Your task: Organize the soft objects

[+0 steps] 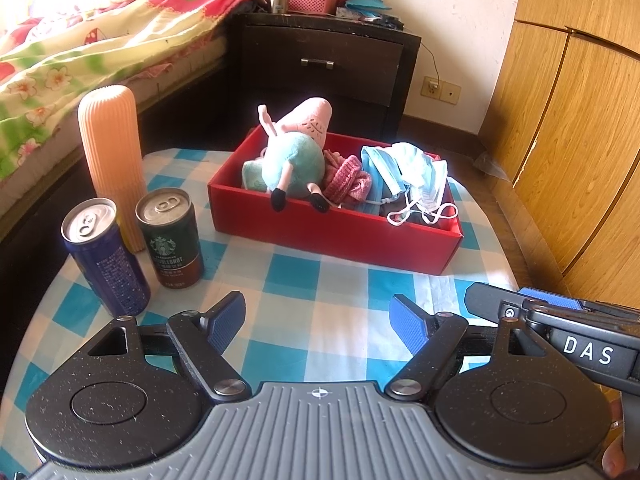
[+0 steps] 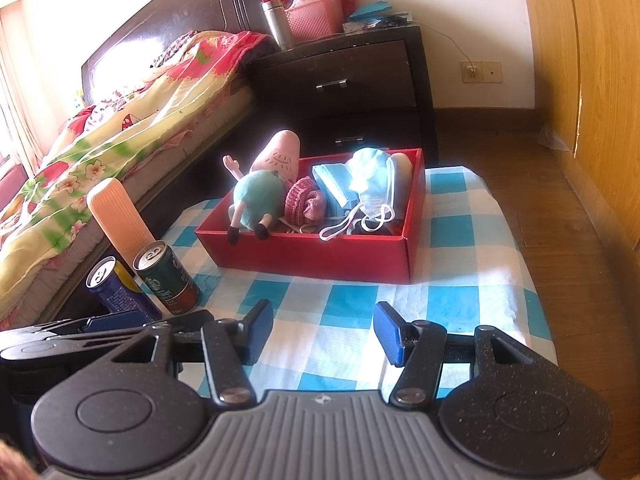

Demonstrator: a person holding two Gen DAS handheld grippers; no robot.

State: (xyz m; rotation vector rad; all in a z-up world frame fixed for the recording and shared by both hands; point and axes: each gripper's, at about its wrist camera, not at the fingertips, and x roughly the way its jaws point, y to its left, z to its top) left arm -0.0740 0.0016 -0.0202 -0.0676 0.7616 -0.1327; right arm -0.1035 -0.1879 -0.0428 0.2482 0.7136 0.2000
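A red box (image 1: 332, 236) (image 2: 312, 256) sits on the blue-and-white checked table (image 1: 304, 276). Inside lie a pink plush pig in a teal dress (image 1: 296, 160) (image 2: 260, 196) with its legs over the front wall, a pink knitted hat (image 1: 348, 180) (image 2: 306, 200) and blue face masks (image 1: 408, 172) (image 2: 368, 184). My left gripper (image 1: 320, 320) hovers open over the near part of the table with nothing between its fingers. Beside it on the right, my right gripper (image 2: 324, 330) is also open and holds nothing, its jaws somewhat narrower. Both stand well short of the box.
At the table's left stand a ribbed orange bottle (image 1: 112, 160), a dark blue can (image 1: 106, 256) and a green coffee can (image 1: 172, 236). A bed with a flowered quilt (image 1: 80, 52) lies left, a dark nightstand (image 1: 320, 64) behind, and wooden wardrobe doors (image 1: 576, 120) to the right.
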